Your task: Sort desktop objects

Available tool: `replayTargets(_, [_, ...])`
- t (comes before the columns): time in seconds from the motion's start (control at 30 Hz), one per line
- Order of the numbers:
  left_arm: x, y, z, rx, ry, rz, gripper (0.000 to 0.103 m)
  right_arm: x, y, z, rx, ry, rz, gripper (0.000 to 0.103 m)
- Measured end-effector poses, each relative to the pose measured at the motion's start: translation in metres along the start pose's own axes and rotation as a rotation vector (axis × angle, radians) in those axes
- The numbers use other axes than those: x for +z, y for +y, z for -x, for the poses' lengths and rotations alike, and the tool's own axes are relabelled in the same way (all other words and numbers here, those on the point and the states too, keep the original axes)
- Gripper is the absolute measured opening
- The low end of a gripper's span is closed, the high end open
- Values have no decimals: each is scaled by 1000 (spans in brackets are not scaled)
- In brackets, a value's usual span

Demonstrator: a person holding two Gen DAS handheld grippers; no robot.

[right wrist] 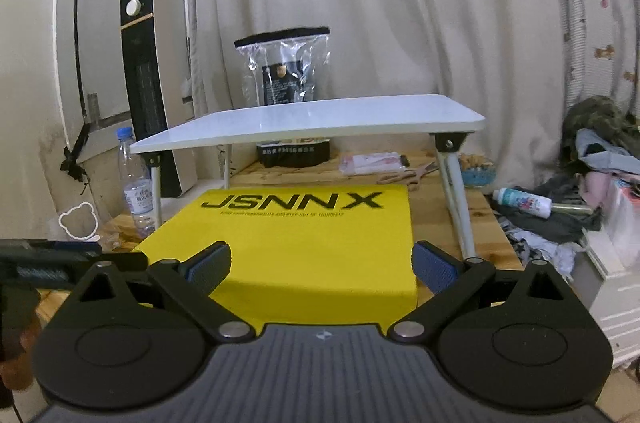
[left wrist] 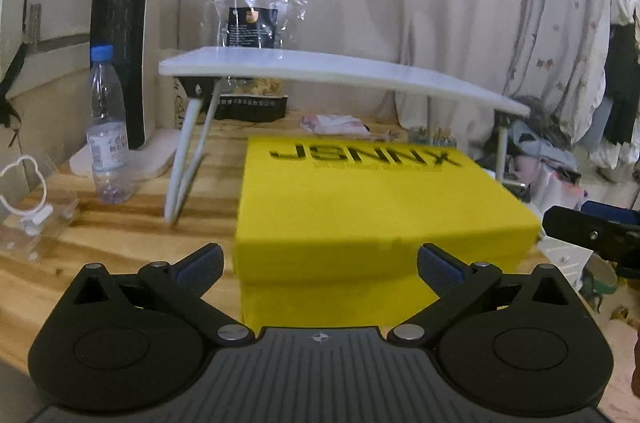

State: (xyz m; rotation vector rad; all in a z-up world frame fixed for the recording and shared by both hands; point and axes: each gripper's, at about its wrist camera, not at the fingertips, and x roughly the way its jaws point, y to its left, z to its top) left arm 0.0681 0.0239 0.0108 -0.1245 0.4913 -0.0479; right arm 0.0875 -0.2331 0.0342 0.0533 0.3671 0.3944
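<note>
Pale curtains (right wrist: pixel 400 23) hang behind a wooden desk (left wrist: pixel 100 231), and I am looking across it from low down with both grippers.

Nearest to me, my left gripper (left wrist: pixel 320 265) has its fingers spread wide with nothing between them; they sit just short of the near corner of a yellow box (left wrist: pixel 372 207). My right gripper (right wrist: pixel 322 265) is also spread wide and empty, held over the near edge of the same box's lid (right wrist: pixel 296 247). In the left view the tip of the right gripper shows at the far right edge.

That box lies flat on the desk under a small white folding table (right wrist: pixel 312 121), its long axis running away from me toward the curtains. The black lettering JSNNX sits at its far end. It reads upright in the right view and upside down in the left view, where the box looks turned at an angle.

To the left of the box stands a clear water bottle (left wrist: pixel 108 131) with a blue cap, upright, near a clear stand with a bear outline (left wrist: pixel 24 191). Farther back, a clear plastic bag (right wrist: pixel 286 71) with a black top strip stands behind the folding table, beside a tall black-and-cream heater (right wrist: pixel 144 87). Off the desk's right edge, a white bottle (right wrist: pixel 524 201) lies on its side on a heap of clothes (right wrist: pixel 588 159).
</note>
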Motion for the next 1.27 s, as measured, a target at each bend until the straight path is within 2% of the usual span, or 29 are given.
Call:
replayTargets(0.17, [-21, -14, 6, -4, 8, -15, 103, -34, 6, 19, -73, -45, 4, 103])
replayTargets(0.33, [-29, -27, 11, -18, 19, -40, 103, -51, 0, 26, -104, -13, -26, 103])
replayTargets(0.67, [-27, -31, 9, -31, 39, -27, 103, -57, -4, 33, -120, -1, -50, 103])
replayTargets(1.2, [-29, -29, 6, 63, 14, -26, 103, -56, -1, 30, -94, 11, -54, 103])
replayTargets(1.27, [-28, -30, 7, 57, 14, -32, 103, -55, -2, 30, -95, 10, -57, 103])
